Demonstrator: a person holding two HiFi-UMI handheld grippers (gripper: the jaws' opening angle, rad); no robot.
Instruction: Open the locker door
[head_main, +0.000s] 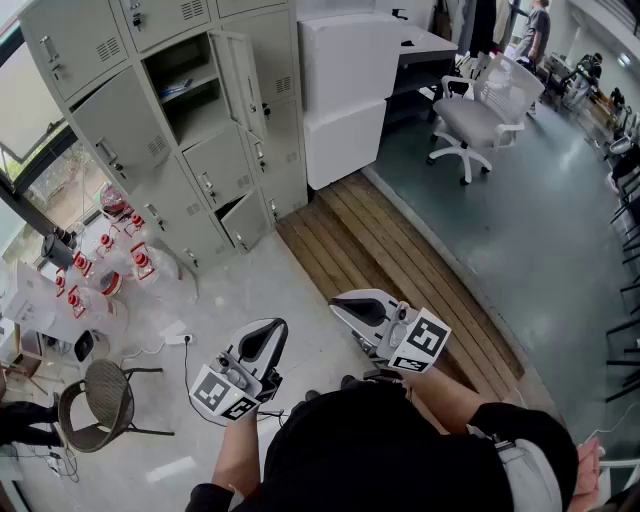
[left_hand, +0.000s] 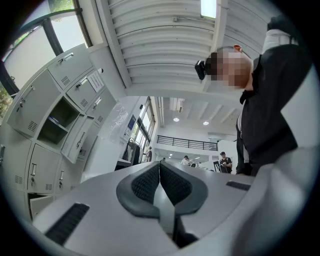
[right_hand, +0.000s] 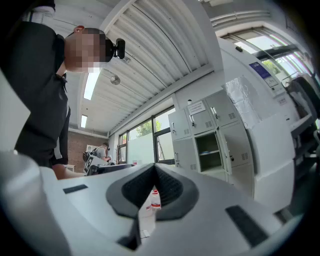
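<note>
While the person holds both tools low and close to the body, the left gripper (head_main: 262, 338) has its dark ribbed jaws pressed together on nothing, and the right gripper (head_main: 352, 305) is likewise closed and empty. Beneath them lies a pale concrete floor (head_main: 250, 285), with a strip of brown wooden planks (head_main: 400, 250) to the right. Far left, well apart from both, stands the grey metal locker bank (head_main: 120, 130), with one narrow grey locker door (head_main: 238, 85) swung outward; a white swivel office chair (head_main: 480, 115) sits far right.
</note>
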